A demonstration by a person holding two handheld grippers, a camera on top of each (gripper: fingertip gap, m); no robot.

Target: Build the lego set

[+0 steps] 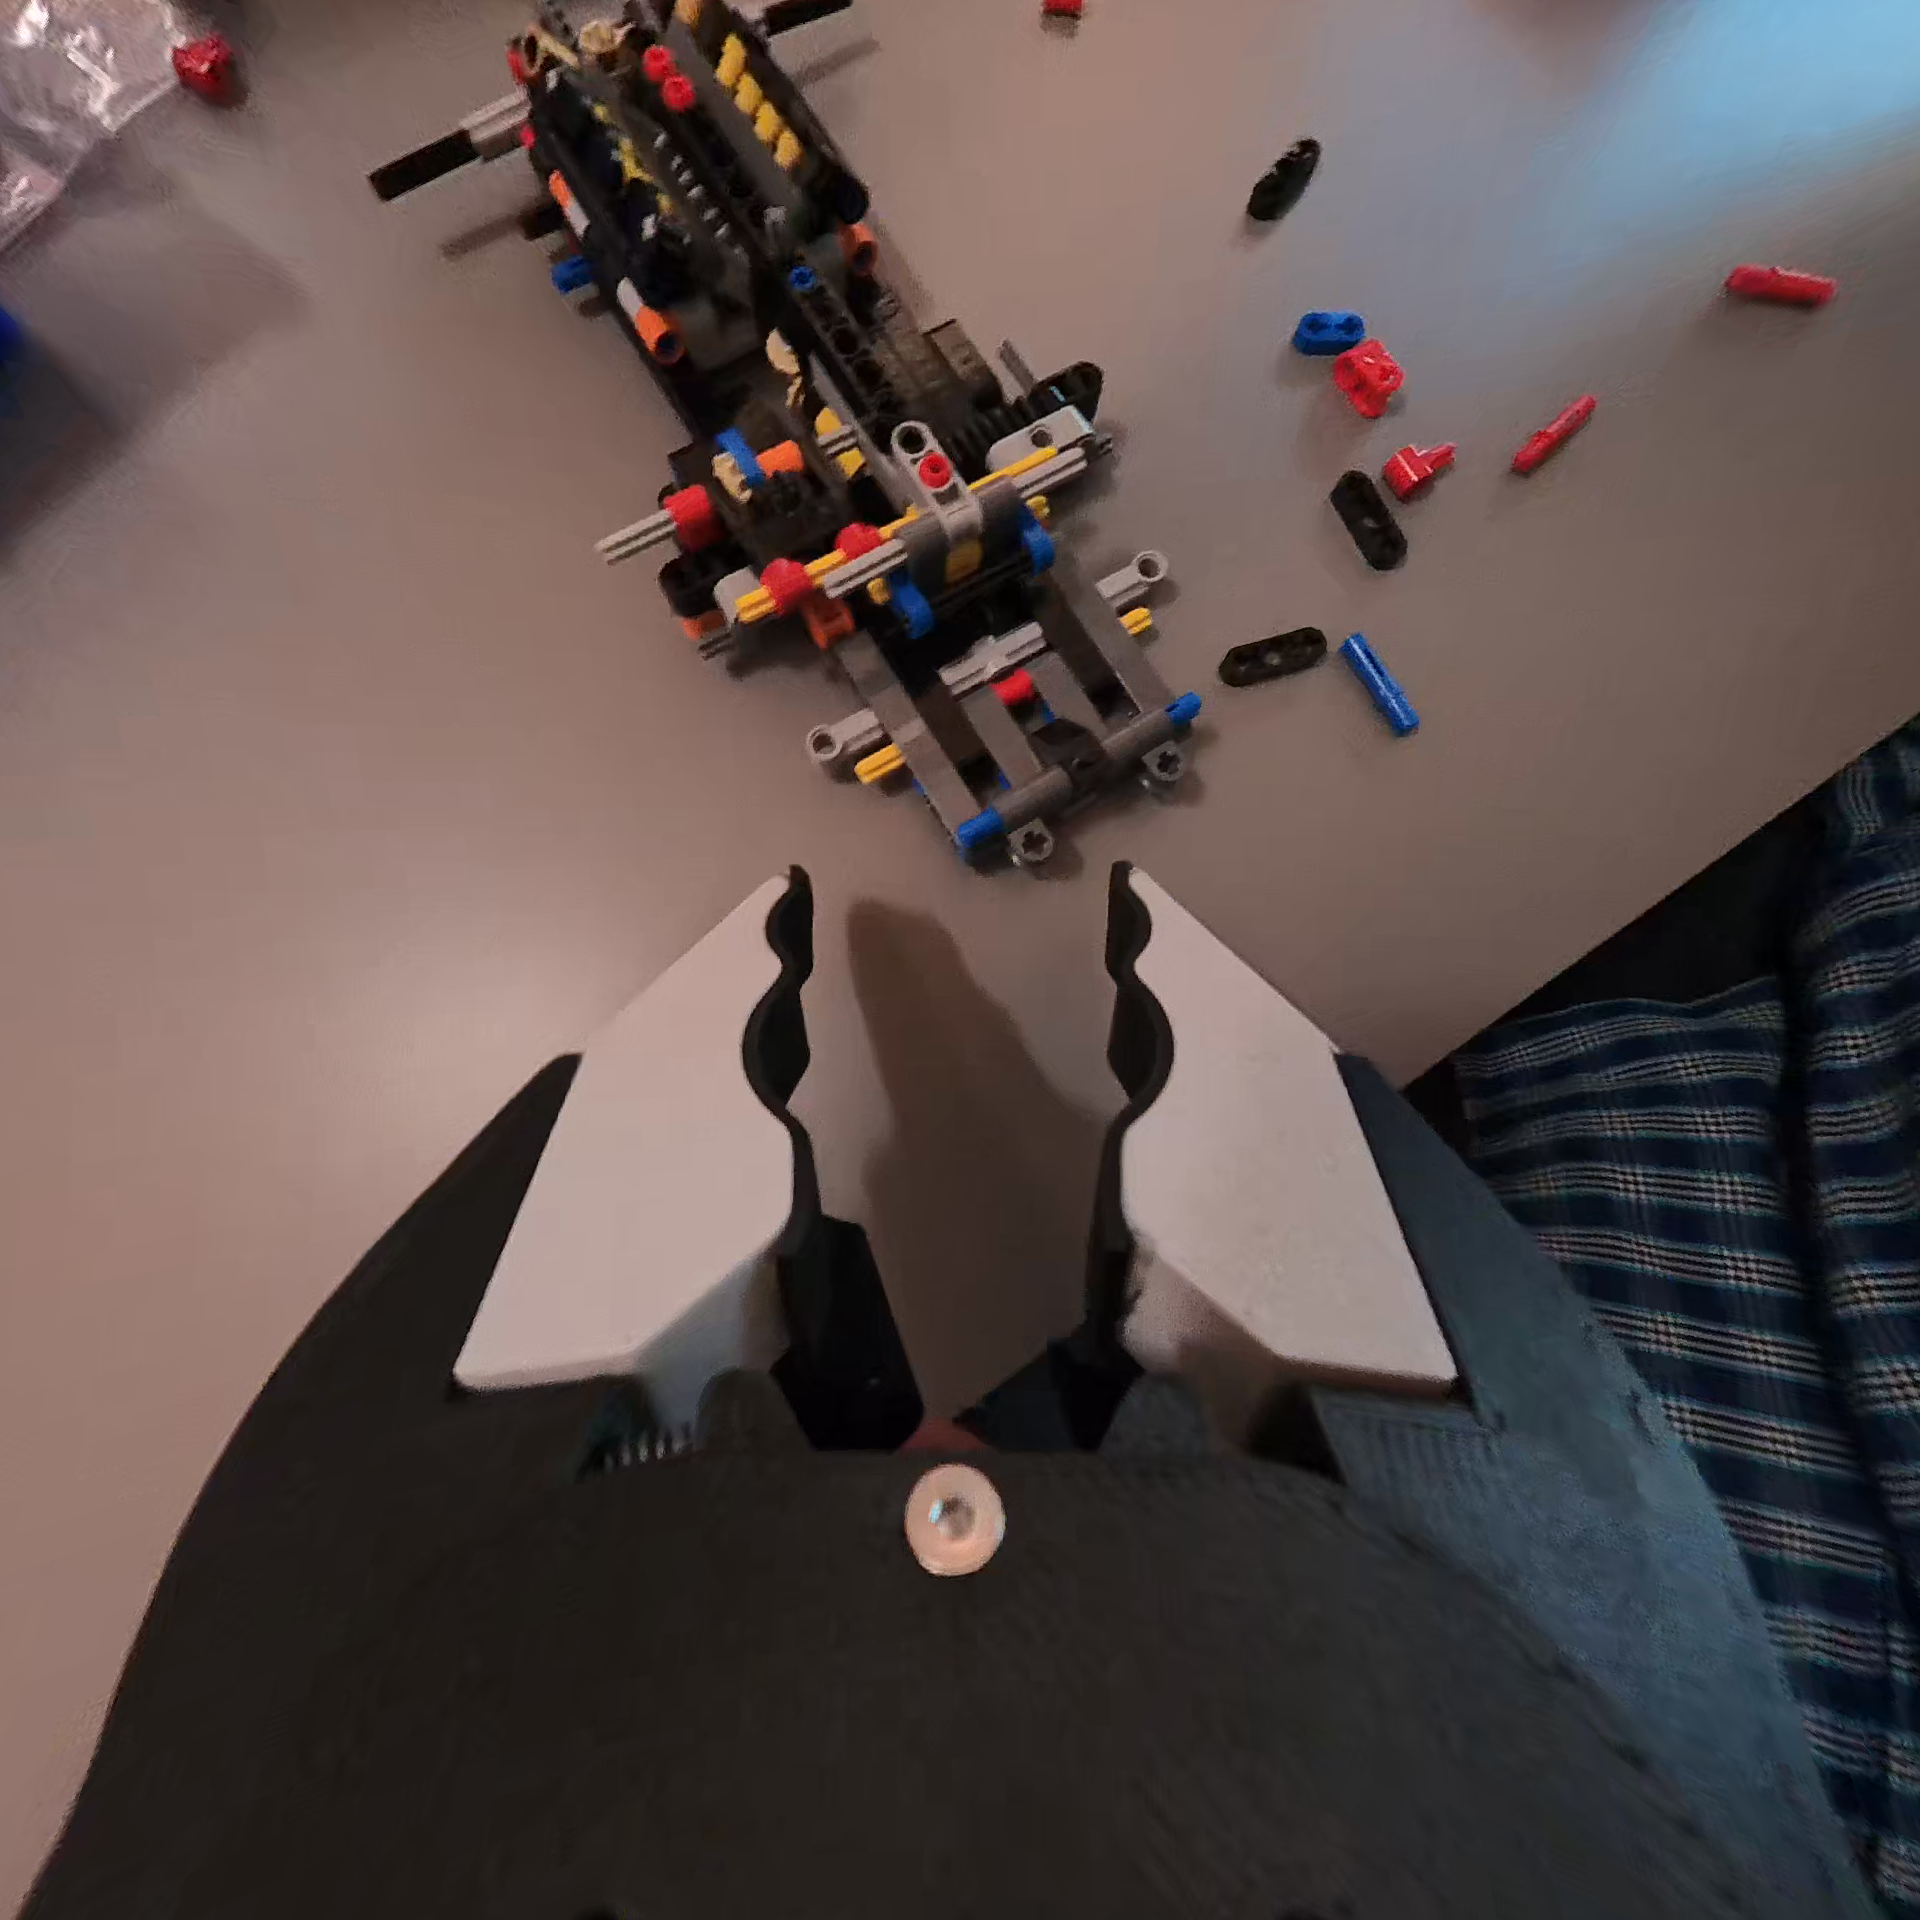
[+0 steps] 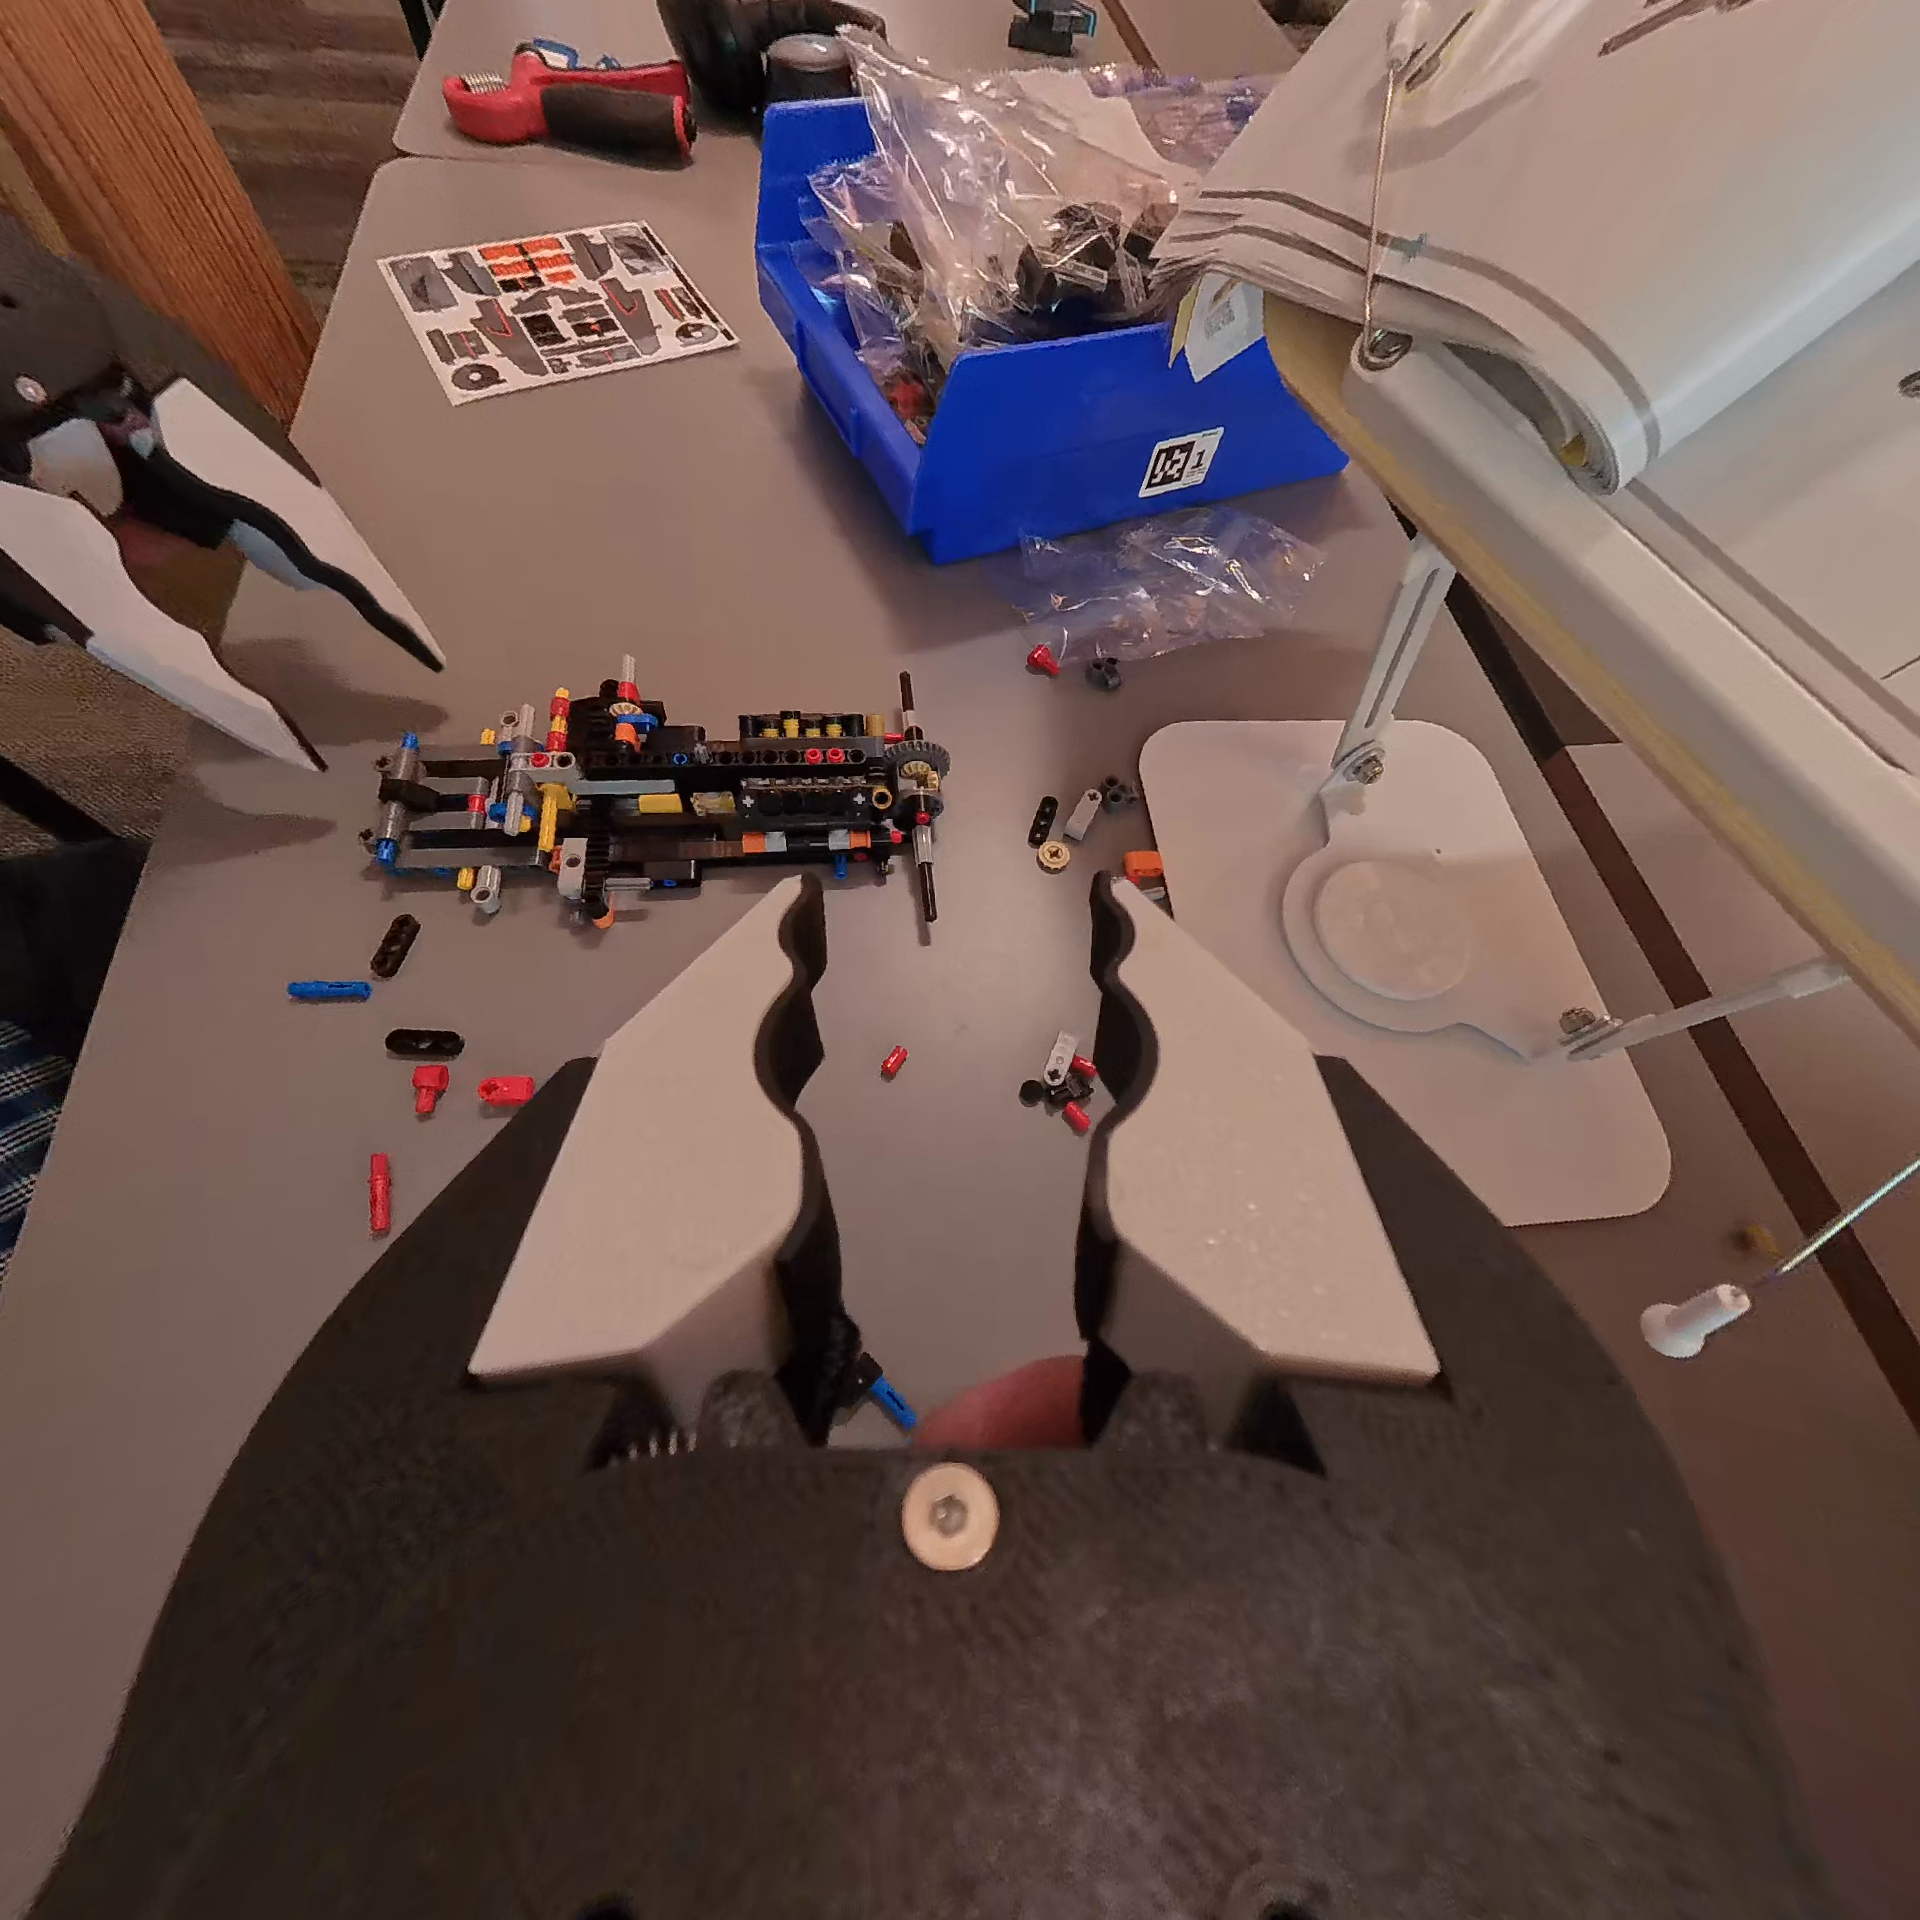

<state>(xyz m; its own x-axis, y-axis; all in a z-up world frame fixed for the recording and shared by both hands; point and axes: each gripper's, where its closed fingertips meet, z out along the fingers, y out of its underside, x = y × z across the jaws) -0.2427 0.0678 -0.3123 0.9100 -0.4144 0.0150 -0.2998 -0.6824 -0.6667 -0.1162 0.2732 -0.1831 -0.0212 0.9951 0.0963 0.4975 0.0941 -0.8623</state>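
Grey table [image 2: 644, 540], one long surface, bearing a half-built lego frame [image 2: 644, 800] lying flat near its middle: black and grey beams, yellow, red and blue pins, axles out at both ends, no wheels or body panels fitted. Loose pieces scattered round it: a blue pin [image 2: 328, 989], black links, several red pins [image 2: 379, 1193], a small cluster [image 2: 1060, 1086] by the right gripper's fingertip. Blue bin [image 2: 1049, 457] behind, full of unopened clear bags [image 2: 997, 208]; one more bag [image 2: 1169, 582] on the table before it. Sticker sheet [image 2: 556, 309], apparently unused. Instruction book [image 2: 1558, 229] open on a white stand [image 2: 1403, 966] at the right. Left gripper [image 1: 956, 883]: jaws apart, empty, hovering just short of the frame's near end. Right gripper [image 2: 956, 894]: jaws apart, empty, above bare table beside the frame. Estimate: chassis stage only; most of the build remains.
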